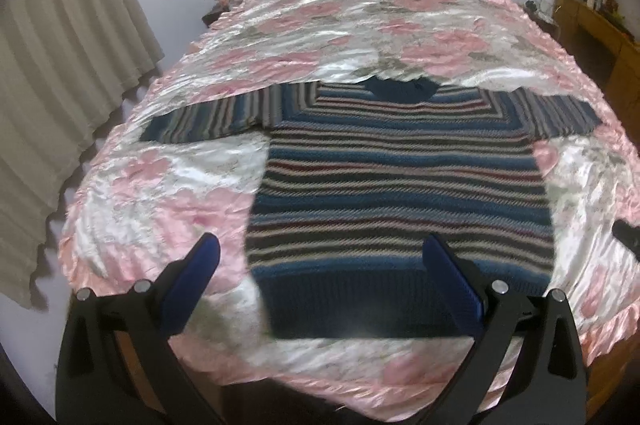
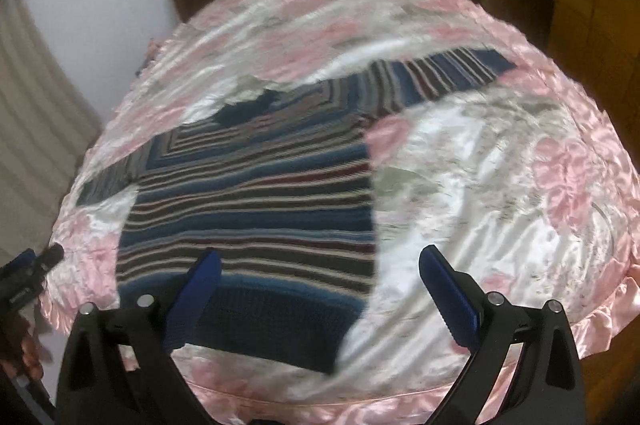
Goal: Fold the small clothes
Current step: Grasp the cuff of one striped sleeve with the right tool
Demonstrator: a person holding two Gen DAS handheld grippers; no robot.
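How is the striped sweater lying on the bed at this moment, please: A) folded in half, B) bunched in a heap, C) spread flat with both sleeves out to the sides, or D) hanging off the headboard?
C: the striped sweater lies flat on the floral bedspread, one sleeve stretched to each side, with no fold made yet.

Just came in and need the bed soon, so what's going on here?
A person holds a claw in each hand over a striped sweater spread flat on the floral bedspread, sleeves out to both sides. The left claw and right claw are both open and hold nothing. No fold has been made yet.
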